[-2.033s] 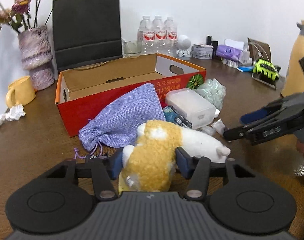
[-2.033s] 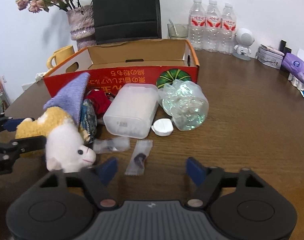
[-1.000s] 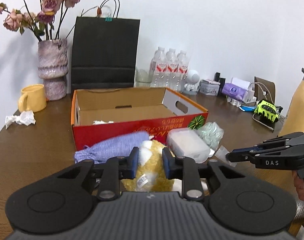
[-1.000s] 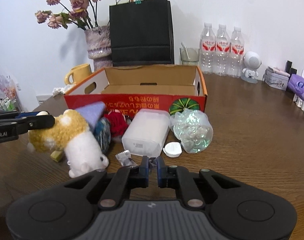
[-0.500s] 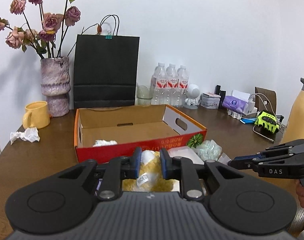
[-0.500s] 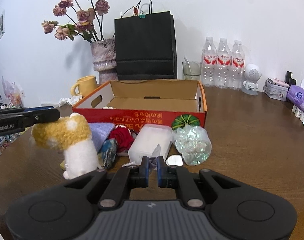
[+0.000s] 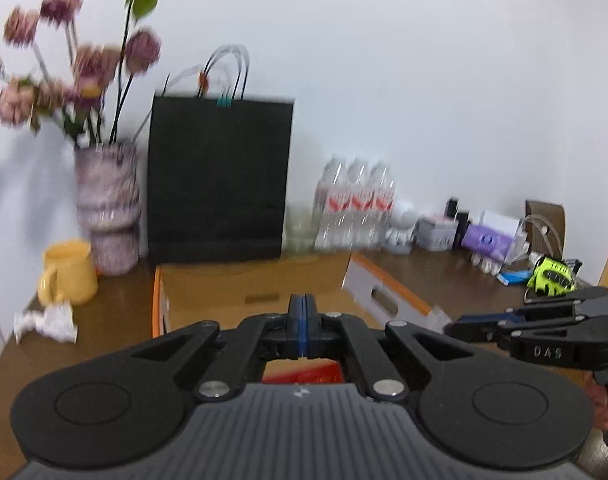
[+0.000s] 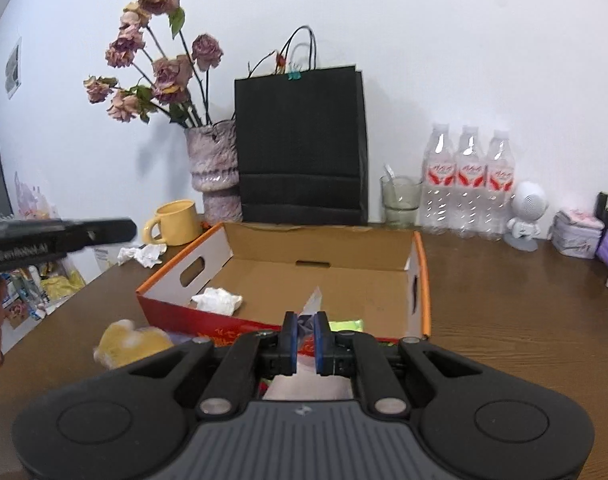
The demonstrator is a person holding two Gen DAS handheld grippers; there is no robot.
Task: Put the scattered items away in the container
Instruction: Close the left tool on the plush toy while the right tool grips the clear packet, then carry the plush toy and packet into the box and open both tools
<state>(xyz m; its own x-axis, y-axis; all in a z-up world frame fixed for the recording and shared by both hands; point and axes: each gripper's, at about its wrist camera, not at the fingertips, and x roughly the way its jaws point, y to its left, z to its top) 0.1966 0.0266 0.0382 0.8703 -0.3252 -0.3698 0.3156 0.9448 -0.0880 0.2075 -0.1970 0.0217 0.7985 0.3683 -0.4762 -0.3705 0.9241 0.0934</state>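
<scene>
The open red and orange cardboard box point(image 8: 421, 280) stands mid-table; it also shows in the left wrist view point(image 7: 156, 304). A crumpled white tissue point(image 8: 218, 300) lies inside it. My left gripper point(image 7: 302, 316) is shut with nothing between its pads, raised above the box's near side. The yellow and white plush toy point(image 8: 130, 342) lies on the table in front of the box's left corner. My right gripper point(image 8: 304, 334) is shut on a small clear plastic wrapper point(image 8: 312, 304), held over the box's front wall.
A yellow mug point(image 8: 176, 222), crumpled paper point(image 8: 142, 256), a vase of dried flowers point(image 8: 216, 168), a black paper bag point(image 8: 302, 148), a glass point(image 8: 399, 198), three water bottles point(image 8: 467, 184) and a white figurine point(image 8: 525, 216) stand behind the box. Small items point(image 7: 547, 276) sit at the far right.
My left gripper has let the plush toy slip out and shut fully while rising; the toy now lies in front of the box. My right gripper has lifted the wrapper toward the box.
</scene>
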